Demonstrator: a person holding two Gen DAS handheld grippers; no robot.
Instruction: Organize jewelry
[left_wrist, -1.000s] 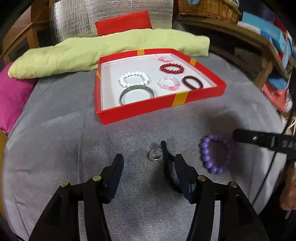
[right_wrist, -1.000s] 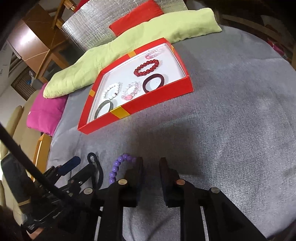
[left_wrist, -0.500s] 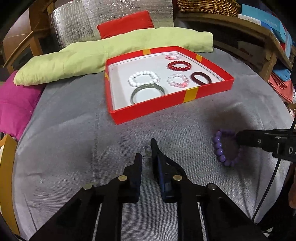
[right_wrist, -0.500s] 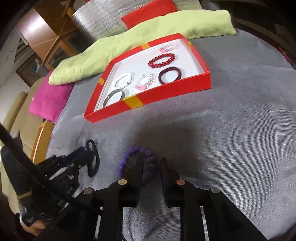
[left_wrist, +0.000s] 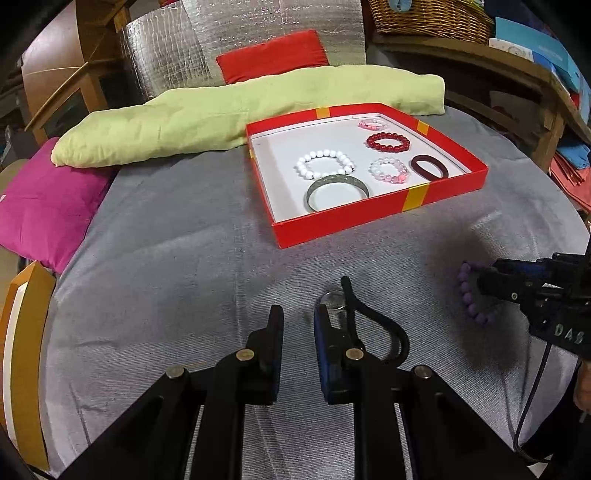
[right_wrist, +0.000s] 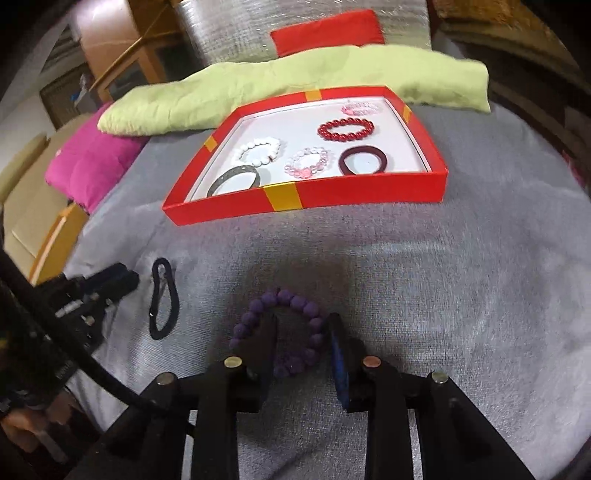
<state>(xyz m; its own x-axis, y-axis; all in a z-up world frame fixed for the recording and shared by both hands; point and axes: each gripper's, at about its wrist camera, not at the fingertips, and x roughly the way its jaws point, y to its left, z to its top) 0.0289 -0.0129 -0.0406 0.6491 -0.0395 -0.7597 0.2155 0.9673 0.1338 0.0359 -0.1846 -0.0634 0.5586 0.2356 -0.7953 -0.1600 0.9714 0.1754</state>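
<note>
A round table under a grey woven cloth (left_wrist: 177, 280) fills both views. At its far edge, toward twelve o'clock, lies a long pale-green cushion (left_wrist: 236, 114), with a magenta cushion (left_wrist: 44, 206) at about nine o'clock off the table's rim.

Just this side of the green cushion sits a shallow red cardboard box with yellow bands and a white floor (right_wrist: 354, 192). Six pieces lie in it, all apart from each other: a grey-green metal bangle (left_wrist: 336, 186) at the box's six o'clock, a white bead bracelet (left_wrist: 324, 164) beyond it, a dark maroon elastic band (left_wrist: 430, 167) at three o'clock, a clear-and-pink bead bracelet (left_wrist: 389, 170) between those two, a red bead bracelet (left_wrist: 388, 142) behind that, and a small pink bracelet (left_wrist: 373, 123) at twelve o'clock.

On the bare cloth, nearer than the box, a purple bead bracelet (right_wrist: 284, 328) lies flat. The right gripper (right_wrist: 301, 332) straddles one side of it, one finger inside the loop and the other outside; its jaws are opening and the pads do not press on the beads.

At nine o'clock from the purple beads lies a black elastic hair tie (right_wrist: 164, 299), with a small clear ring (left_wrist: 334, 300) touching its far end. The left gripper (left_wrist: 297, 319) is nearly clenched with nothing between its fingers; its right finger sits against the hair tie and ring, which lie outside the jaws.
</note>
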